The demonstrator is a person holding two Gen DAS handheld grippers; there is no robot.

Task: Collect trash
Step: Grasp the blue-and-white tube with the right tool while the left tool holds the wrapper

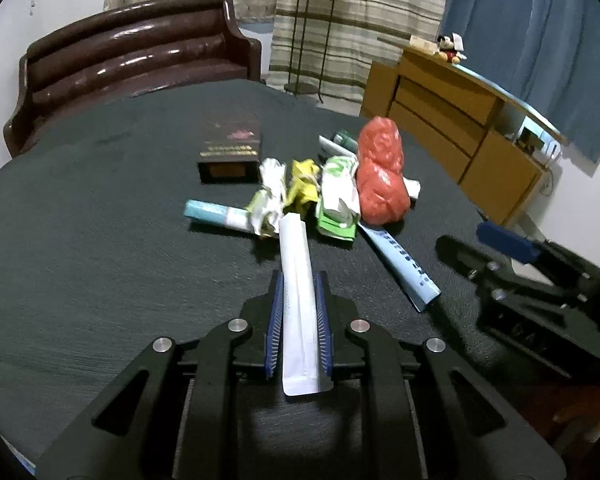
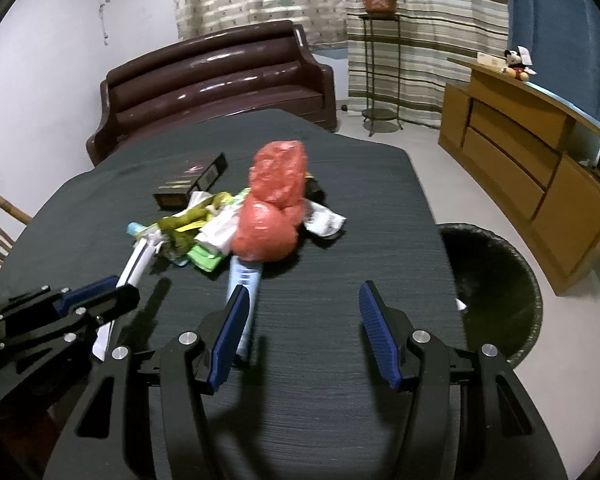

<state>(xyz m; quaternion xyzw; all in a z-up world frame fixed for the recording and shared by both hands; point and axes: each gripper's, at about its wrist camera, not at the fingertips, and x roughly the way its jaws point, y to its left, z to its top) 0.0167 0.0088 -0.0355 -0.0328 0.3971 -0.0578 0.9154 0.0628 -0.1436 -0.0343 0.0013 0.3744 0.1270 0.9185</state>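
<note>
My left gripper [image 1: 299,280] is shut on a long white paper packet [image 1: 298,280], which sticks out ahead toward the trash pile. The pile on the dark table [image 1: 80,240] holds a crumpled red plastic bag [image 1: 380,176], green and yellow wrappers [image 1: 336,204], a light blue tube [image 1: 216,214] and a blue-printed packet [image 1: 404,268]. In the right wrist view my right gripper [image 2: 302,300] stands open above the table [image 2: 320,380] with nothing between its fingers. The red bag [image 2: 272,216] lies ahead of it, the blue-printed packet [image 2: 246,280] by its left finger, and the left gripper [image 2: 100,300] at left.
A dark box [image 1: 230,152] lies behind the pile. A black trash bin [image 2: 496,280] stands on the floor off the table's right edge. A brown sofa [image 2: 220,80] sits beyond the table, a wooden cabinet [image 2: 532,184] at right, a plant stand [image 2: 380,60] by the curtain.
</note>
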